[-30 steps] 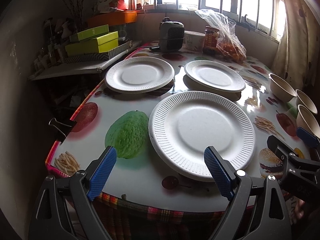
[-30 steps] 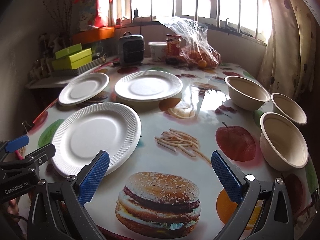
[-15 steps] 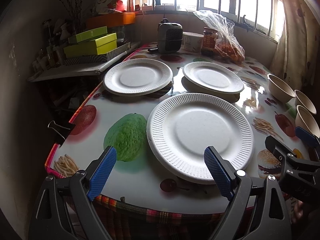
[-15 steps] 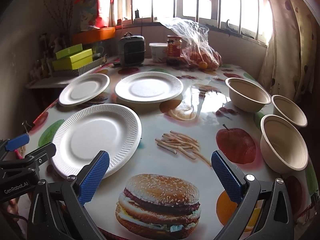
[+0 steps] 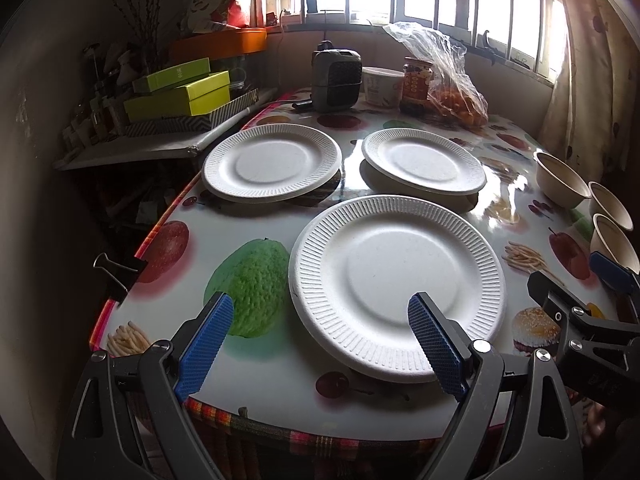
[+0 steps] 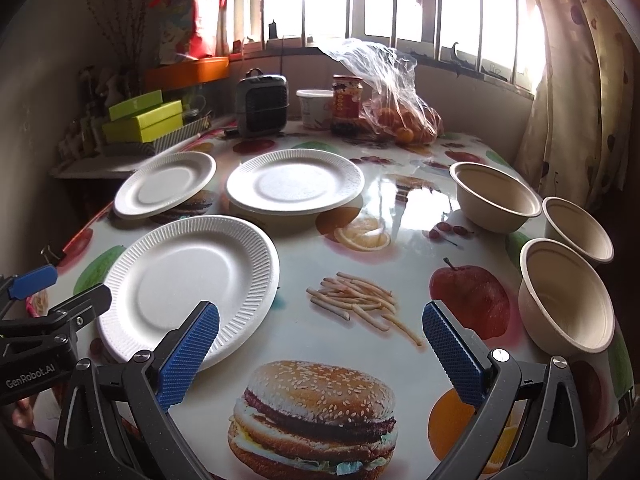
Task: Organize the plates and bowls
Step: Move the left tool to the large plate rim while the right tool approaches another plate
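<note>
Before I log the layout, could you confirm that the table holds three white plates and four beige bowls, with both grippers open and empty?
Not quite: there are three bowls, not four, as the right wrist view shows along the table's right side. The three plates are right, and the left gripper and right gripper are open and empty.

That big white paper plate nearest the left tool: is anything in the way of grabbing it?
Nothing visible blocks it. The big white ridged paper plate lies right ahead of the open left tool, with only bare printed tablecloth beside it.
</note>
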The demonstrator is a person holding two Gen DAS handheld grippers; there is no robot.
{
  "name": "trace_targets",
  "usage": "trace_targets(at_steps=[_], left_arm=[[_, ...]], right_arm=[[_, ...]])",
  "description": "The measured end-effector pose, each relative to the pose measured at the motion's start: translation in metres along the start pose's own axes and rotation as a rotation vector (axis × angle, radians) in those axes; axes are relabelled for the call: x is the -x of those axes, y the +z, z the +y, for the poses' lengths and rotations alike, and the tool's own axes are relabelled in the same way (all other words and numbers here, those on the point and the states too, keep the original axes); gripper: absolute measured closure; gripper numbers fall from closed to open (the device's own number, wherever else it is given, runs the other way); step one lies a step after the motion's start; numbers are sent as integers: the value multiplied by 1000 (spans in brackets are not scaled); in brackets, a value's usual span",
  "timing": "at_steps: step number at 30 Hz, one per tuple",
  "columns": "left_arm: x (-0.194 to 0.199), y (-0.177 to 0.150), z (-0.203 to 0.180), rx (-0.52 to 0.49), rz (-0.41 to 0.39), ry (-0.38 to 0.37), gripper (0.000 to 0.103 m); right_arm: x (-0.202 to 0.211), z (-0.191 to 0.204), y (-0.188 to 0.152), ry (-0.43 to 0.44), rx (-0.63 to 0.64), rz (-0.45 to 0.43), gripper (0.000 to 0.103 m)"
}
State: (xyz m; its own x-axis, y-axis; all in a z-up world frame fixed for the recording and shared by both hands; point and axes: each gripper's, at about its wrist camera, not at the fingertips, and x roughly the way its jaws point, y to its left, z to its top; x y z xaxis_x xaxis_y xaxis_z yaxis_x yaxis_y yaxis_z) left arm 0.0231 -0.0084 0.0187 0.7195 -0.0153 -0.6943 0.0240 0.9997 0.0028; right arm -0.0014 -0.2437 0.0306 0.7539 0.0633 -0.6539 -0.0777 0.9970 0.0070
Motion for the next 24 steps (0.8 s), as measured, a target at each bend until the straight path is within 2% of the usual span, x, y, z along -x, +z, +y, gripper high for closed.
trace_targets(at_steps=[12, 24], left_arm=[[-3, 8, -1, -2, 1, -14, 13], [-8, 34, -8, -16, -9, -33, 13]], right_arm=[[-6, -5, 12, -7, -3, -5, 0], [-9, -9, 25, -29, -7, -28, 0]])
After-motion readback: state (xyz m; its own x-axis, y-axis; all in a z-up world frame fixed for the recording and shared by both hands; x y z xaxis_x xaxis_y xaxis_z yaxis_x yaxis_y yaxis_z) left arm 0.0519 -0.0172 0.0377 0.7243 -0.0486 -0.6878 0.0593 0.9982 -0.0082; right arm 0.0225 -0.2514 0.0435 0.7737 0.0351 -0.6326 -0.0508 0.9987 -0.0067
